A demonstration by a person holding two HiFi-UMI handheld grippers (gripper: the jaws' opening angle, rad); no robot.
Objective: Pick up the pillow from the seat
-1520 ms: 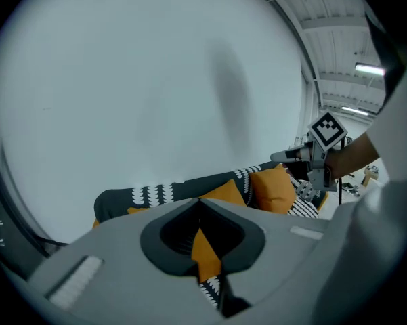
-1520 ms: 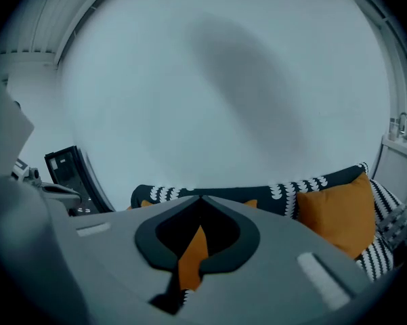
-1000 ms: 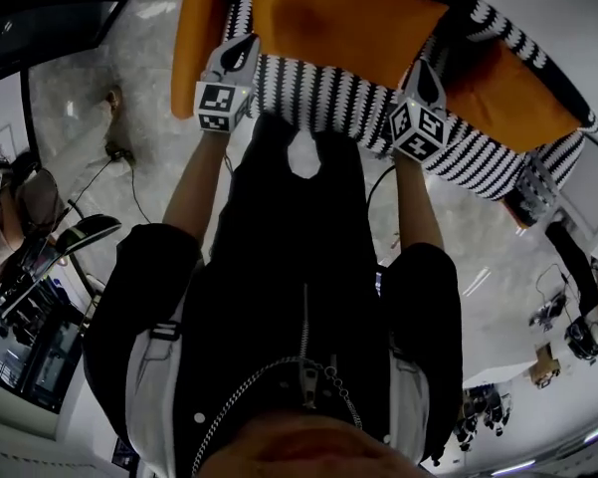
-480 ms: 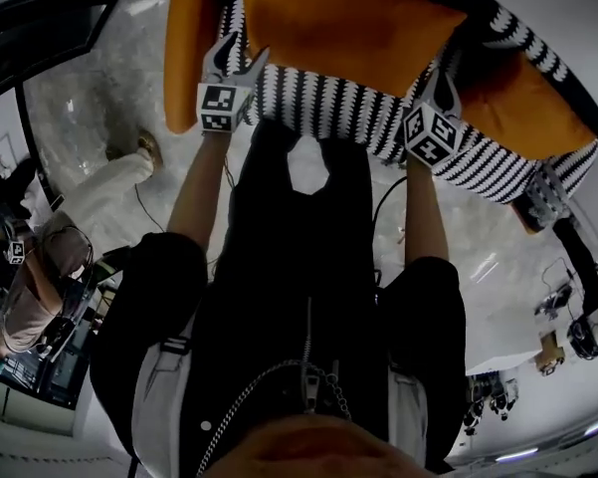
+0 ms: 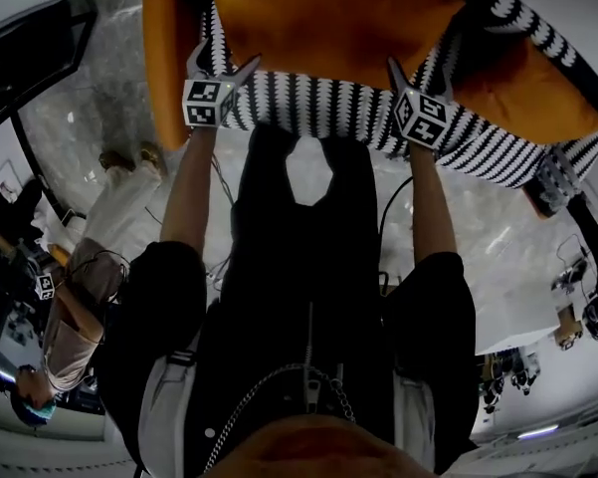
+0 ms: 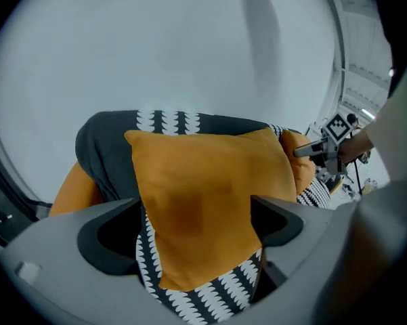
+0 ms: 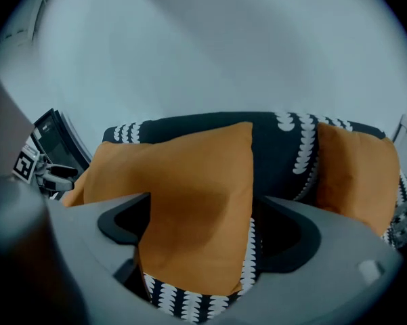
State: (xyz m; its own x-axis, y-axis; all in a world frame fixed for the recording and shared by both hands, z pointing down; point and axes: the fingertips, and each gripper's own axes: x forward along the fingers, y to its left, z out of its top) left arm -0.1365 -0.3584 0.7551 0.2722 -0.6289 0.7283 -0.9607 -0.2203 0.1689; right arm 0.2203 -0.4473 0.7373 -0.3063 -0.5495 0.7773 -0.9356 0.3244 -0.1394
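well, pillow edge between parted jaws

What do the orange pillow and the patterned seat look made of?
Orange square pillow: soft matte cloth, possibly cotton or velvet; it sags and creases without shine. Black-and-white patterned seat: matte upholstery fabric; printed or woven pattern, unclear.

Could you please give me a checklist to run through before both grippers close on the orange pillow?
1. Jaws of left gripper apart: ok.
2. Jaws of right gripper apart: ok.
3. One lower corner of the pillow between the left jaws: ok.
4. Its other lower corner between the right jaws: ok.
5. The neighbouring pillow outside the right jaws: ok.
6. Corners deep enough between the jaws for a firm hold: cannot tell.
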